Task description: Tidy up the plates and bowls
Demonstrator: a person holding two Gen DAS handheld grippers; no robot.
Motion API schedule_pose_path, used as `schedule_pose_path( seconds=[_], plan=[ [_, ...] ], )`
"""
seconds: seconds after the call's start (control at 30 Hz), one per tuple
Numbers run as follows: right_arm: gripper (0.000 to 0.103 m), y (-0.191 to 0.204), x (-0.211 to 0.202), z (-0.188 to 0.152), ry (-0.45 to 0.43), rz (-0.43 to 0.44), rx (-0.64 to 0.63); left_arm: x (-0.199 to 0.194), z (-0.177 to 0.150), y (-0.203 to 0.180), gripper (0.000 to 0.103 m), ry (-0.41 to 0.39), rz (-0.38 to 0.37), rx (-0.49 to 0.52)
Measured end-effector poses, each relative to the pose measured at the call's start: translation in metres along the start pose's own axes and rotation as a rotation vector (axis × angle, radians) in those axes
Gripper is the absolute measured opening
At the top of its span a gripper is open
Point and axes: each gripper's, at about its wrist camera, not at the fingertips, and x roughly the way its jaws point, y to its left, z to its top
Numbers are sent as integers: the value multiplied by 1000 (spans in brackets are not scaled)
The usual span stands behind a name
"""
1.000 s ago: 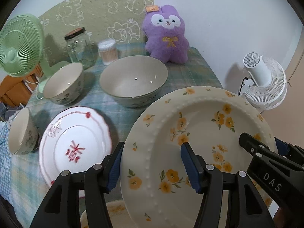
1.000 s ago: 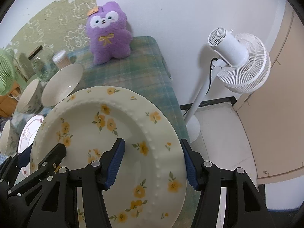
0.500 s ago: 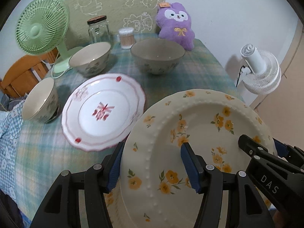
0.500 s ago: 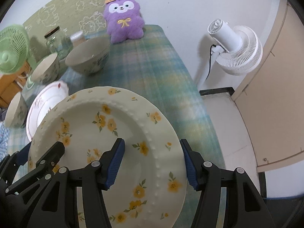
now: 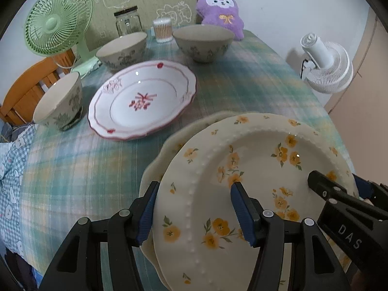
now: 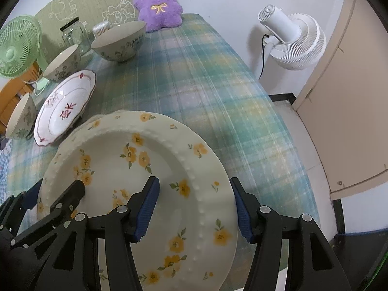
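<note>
Yellow-flower plate (image 5: 254,169) clamped by left gripper (image 5: 196,208) and right gripper (image 6: 194,203) over cream plate (image 5: 155,167); uneven release risks chipping.

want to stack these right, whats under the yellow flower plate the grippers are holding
Another cream plate lies under the yellow flower plate; only its scalloped left rim shows, with one yellow flower. Most of it is covered, and whether the two touch cannot be told.

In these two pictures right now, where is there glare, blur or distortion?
Left wrist view: small glare spots on the red-flowered plate; the green fan bows with the fisheye. Right wrist view: the tablecloth is softly smeared, the door edge curves, and the yellow-flowered plate stays sharp.
</note>
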Motion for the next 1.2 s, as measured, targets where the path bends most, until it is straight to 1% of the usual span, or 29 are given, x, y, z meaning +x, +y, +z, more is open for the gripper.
schedule_pose_path(
  seconds=[0.13,0.4,0.53,0.6,0.63,0.87,0.93,1.0,1.03,1.13,1.2],
  plan=[
    [62,0,3,-6,8,-2,5,5,-7,1,61,13,-4,-1],
    [62,-1,7,-9,12,0,4,7,-8,-2,62,-14,17,14],
    [62,-2,8,-9,13,7,0,8,-6,-4,65,-17,28,18],
    [62,-2,9,-9,16,10,-1,9,-6,-5,67,-15,31,19],
    [62,-2,9,-9,19,12,0,10,-5,-6,71,-11,32,20],
    [62,-4,11,-6,31,29,15,11,0,-6,72,19,42,28],
    [58,-2,11,-4,26,35,8,11,1,-8,73,22,64,41],
    [58,4,9,-3,6,28,-13,7,2,-10,76,-3,118,59],
    [58,6,11,-2,6,19,-19,7,3,-9,77,-5,128,57],
    [58,2,16,1,27,38,17,12,4,-2,82,24,109,32],
    [60,5,16,2,21,36,6,10,4,0,82,19,113,29]
  ],
)
